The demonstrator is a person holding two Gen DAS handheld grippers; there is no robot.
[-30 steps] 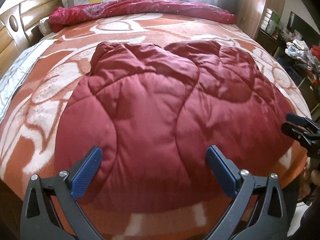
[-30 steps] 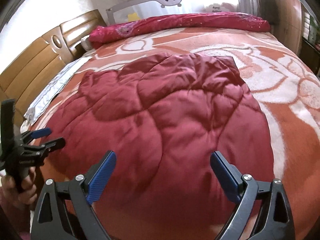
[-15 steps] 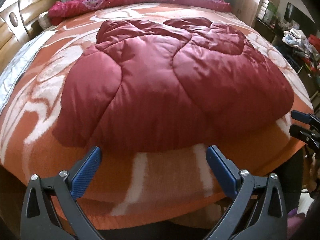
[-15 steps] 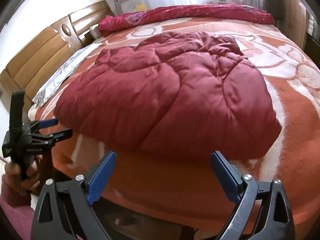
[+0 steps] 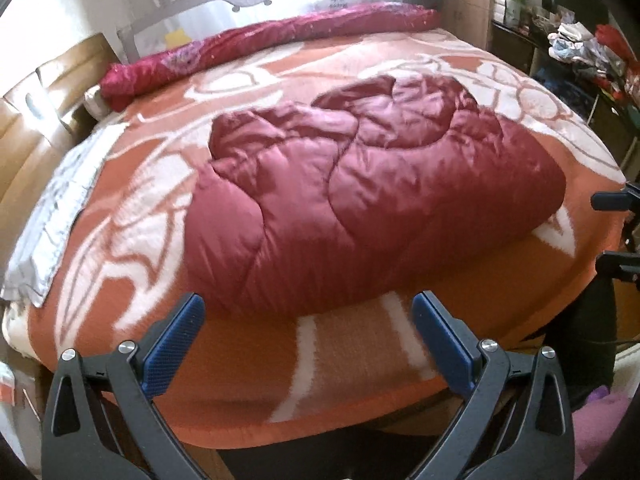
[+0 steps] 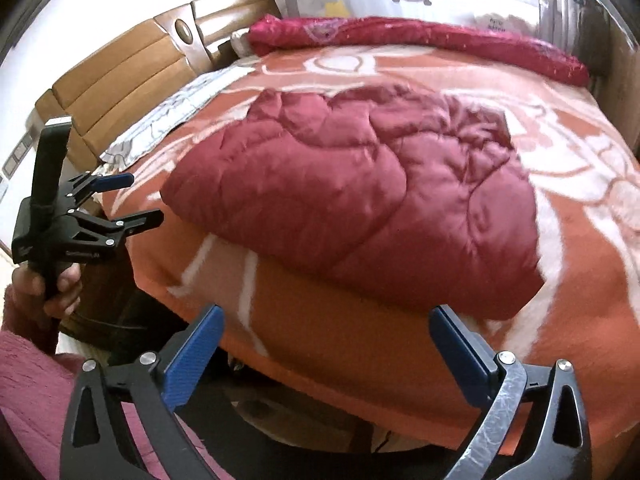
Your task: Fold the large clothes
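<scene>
As jacket (image 5: 372, 200) lies folded in compact bundle on bed (image 5: 360, 360), task looks near done. Left tongs (image 5: 308, 344), right tongs (image 6: 326, 356): spread wide, empty, clear of jacket.

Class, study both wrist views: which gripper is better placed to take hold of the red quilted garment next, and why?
Neither clearly, perhaps the left. Both the left gripper and right gripper are open and off the bed, but the red quilted garment hem lies nearer the left's fingertips.
</scene>
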